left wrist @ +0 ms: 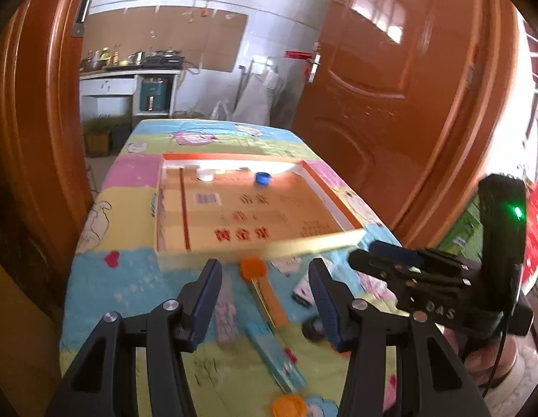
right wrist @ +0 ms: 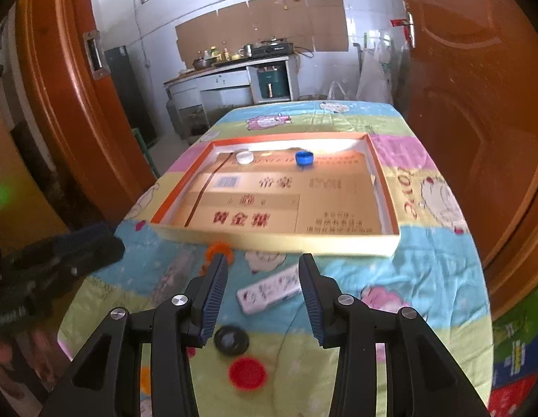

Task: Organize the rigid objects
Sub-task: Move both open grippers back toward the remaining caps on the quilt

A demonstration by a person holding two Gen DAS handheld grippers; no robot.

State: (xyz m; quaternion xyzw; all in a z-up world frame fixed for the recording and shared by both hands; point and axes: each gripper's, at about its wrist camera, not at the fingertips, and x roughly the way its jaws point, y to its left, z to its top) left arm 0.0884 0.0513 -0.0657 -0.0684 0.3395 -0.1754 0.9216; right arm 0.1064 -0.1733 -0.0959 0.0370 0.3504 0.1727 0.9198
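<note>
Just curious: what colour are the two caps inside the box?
One white cap, one blue cap; clearest in the right wrist view.

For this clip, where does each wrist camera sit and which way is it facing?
Left wrist: behind the open left gripper, looking along the table at the shallow orange-rimmed cardboard tray; the right gripper shows at right.
Right wrist: behind the open right gripper, facing the same tray; the left gripper shows at left.
Shared: tray, blue bottle cap, white cap, black round lid.
</note>
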